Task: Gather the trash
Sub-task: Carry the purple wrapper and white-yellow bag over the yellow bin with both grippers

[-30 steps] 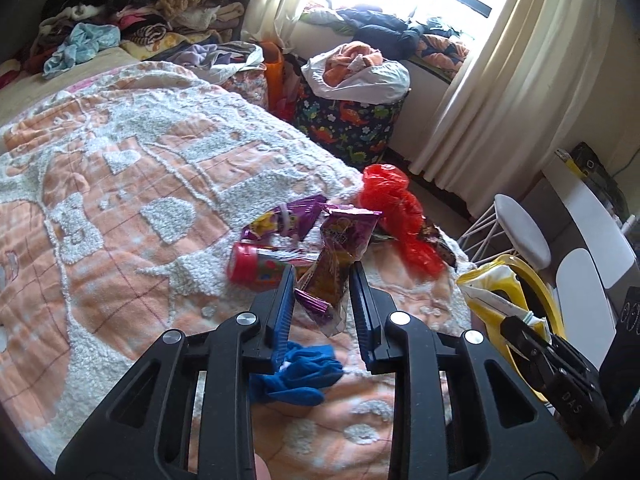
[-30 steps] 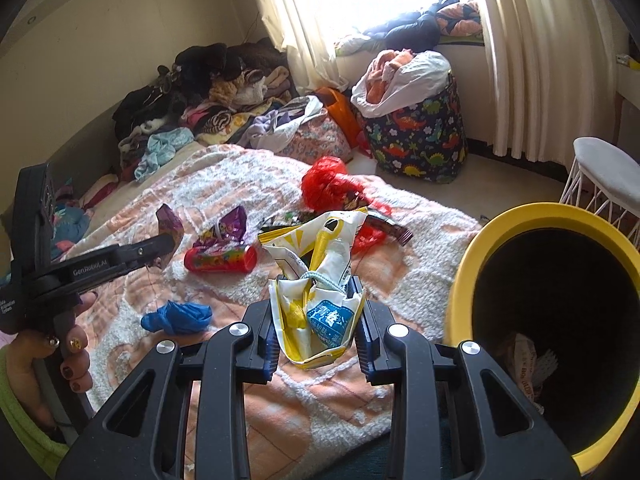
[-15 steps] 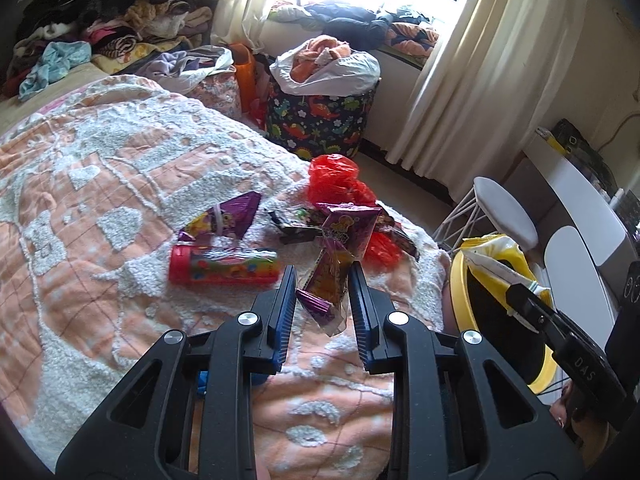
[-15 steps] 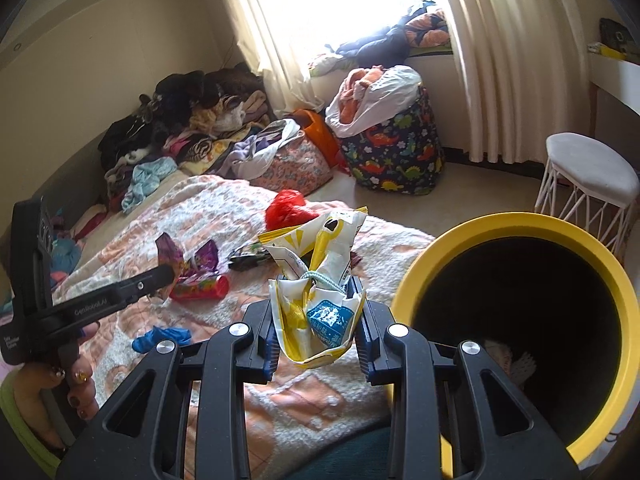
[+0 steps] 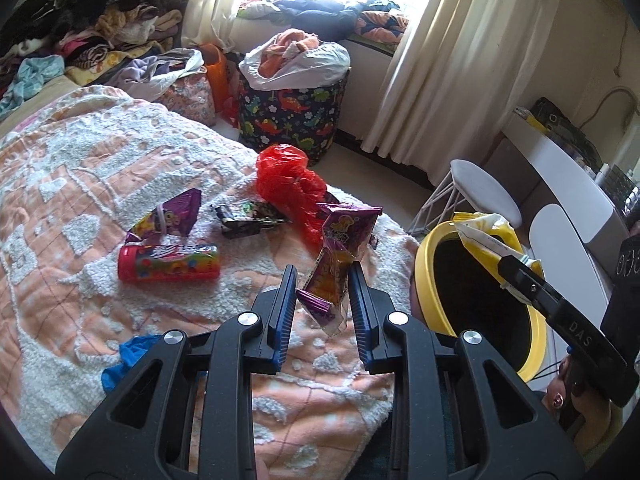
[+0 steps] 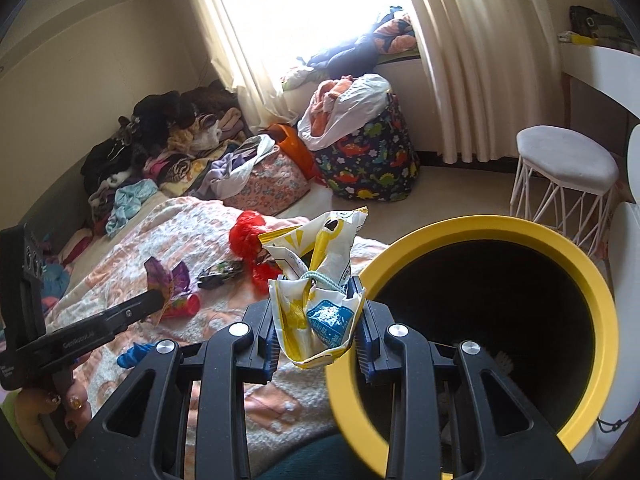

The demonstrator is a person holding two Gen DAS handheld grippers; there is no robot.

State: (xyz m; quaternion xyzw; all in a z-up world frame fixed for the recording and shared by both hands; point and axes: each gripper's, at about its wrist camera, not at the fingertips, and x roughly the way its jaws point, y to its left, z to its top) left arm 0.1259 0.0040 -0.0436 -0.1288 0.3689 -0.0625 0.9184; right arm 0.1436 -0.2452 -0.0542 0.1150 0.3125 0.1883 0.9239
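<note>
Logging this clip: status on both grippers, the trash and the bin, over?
Left gripper shut on purple wrapper. Right gripper shut on yellow bag, beside yellow bin rim. Bin mouth unobstructed. Red tube on bedspread.

Left gripper (image 5: 322, 280) is squeezed tight and points down a bit. Right gripper (image 6: 317, 300) is closed too, tipped down.

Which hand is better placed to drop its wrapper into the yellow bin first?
Right, probably. The right tongs hold the yellow and white snack bag at the round yellow bin's rim, while the left tongs, gripping the purple snack wrapper, are over the orange bedspread.
</note>
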